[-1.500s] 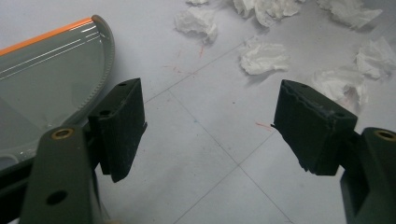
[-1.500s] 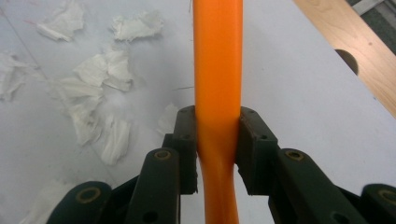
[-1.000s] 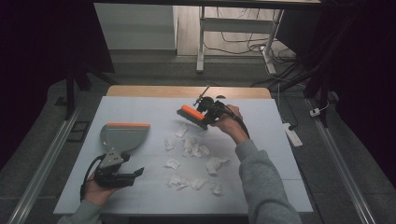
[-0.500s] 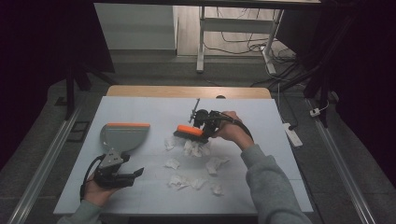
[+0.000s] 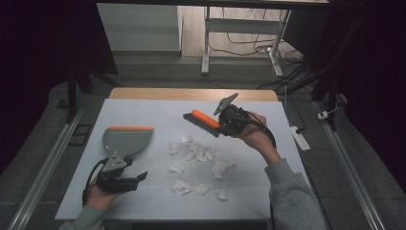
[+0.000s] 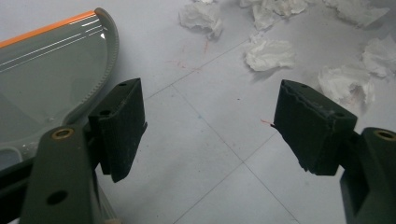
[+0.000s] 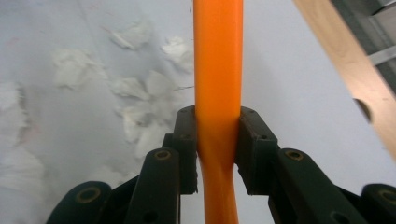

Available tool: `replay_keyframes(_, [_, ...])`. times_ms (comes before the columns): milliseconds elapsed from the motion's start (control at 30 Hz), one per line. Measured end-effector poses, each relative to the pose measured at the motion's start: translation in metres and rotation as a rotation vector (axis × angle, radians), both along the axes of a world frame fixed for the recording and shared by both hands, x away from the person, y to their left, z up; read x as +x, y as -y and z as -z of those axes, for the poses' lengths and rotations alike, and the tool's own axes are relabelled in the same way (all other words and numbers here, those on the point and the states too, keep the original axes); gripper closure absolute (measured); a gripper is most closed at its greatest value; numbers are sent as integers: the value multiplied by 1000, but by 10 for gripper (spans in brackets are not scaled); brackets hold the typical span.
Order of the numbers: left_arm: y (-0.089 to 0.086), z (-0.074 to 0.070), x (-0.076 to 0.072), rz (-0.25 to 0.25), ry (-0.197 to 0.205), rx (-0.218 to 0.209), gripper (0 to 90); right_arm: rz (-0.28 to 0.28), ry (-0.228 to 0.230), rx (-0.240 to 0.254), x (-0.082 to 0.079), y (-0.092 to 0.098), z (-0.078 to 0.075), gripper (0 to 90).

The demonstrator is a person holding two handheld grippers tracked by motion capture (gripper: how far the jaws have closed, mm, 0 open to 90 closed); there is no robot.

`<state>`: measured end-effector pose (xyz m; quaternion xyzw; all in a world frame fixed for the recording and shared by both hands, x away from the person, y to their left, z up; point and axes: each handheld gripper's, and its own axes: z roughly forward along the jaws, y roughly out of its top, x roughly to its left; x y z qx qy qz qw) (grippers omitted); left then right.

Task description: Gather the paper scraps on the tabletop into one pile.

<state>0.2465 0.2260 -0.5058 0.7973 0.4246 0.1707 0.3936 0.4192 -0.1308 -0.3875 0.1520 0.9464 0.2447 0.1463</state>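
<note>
An orange-backed brush [image 5: 200,121] with dark bristles hangs above the white table [image 5: 158,115], just beyond several crumpled paper wads [image 5: 197,153]. My right gripper [image 5: 221,125] is shut on its orange handle [image 7: 218,70], which both pads [image 7: 187,140] squeeze, and the right gripper [image 7: 218,144] looks down on the wads [image 7: 135,88]. A grey dustpan [image 5: 127,139] with an orange lip lies flat at the left. My left gripper [image 5: 125,181] rests low just in front of it, open and empty. In the left gripper view the open left gripper [image 6: 210,121] has the dustpan [image 6: 46,79] at its left and wads [image 6: 270,53] ahead.
The table's wooden far edge [image 5: 191,94] runs behind the brush. A white power strip [image 5: 300,138] lies off the table's right side. More wads [image 5: 184,187] sit toward the near edge. Metal rails flank the table on the floor.
My right hand dipped the brush toward the paper wads, then raised it and drew it to the right. The left gripper and dustpan stayed where they were.
</note>
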Motion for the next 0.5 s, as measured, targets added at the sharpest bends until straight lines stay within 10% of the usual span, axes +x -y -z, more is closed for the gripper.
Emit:
replay_keyframes(200, [-2, 0, 0, -10, 3, -2, 257, 30, -54, 36, -15, -28, 9, 708])
replay_keyframes(500, [-2, 0, -1, -15, 8, 5, 257, 138, -276, 217, -10, -87, 33, 708])
